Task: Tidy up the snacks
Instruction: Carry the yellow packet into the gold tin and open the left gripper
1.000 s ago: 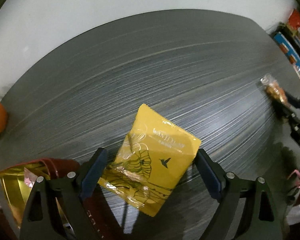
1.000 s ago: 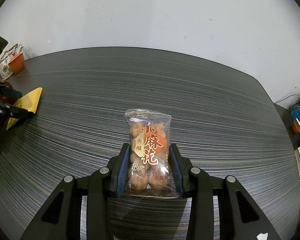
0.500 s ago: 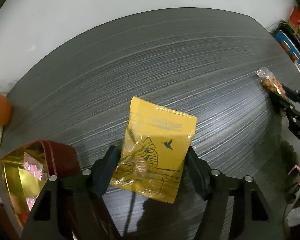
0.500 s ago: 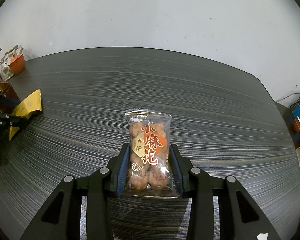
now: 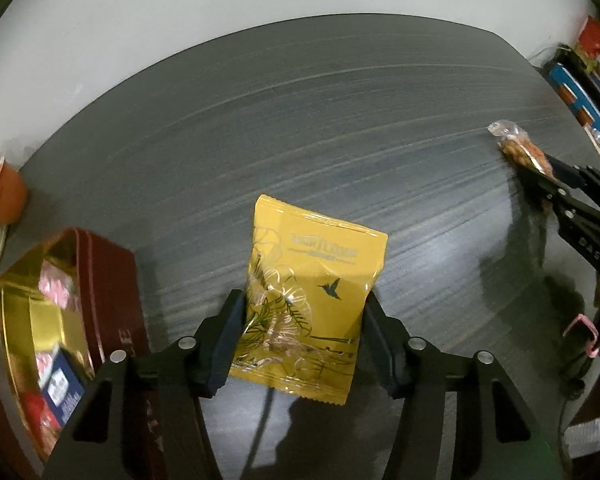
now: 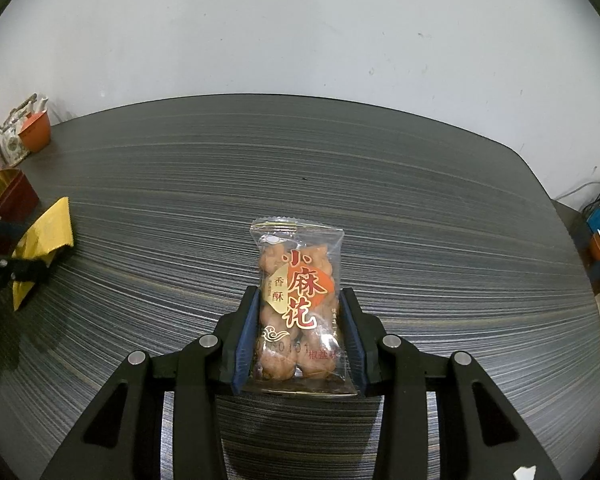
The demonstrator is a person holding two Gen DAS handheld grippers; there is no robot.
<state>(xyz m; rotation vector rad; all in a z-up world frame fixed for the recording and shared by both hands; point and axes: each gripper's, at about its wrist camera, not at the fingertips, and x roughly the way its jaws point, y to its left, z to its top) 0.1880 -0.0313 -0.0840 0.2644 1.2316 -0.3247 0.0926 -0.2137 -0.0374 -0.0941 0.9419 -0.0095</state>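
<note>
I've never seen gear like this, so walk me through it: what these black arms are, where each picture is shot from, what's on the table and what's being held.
No robot here: a person carries handheld tongs in each hand, with a camera looking along the fingers. The left view shows the left tongs, which have just been closing, gripping a yellow snack packet. The right view shows the right tongs clamped on a clear bag of fried dough twists. Both hang over a dark striped table. At its left edge sits a red box with a gold lining holding more snacks, and an orange cup behind it.
</note>
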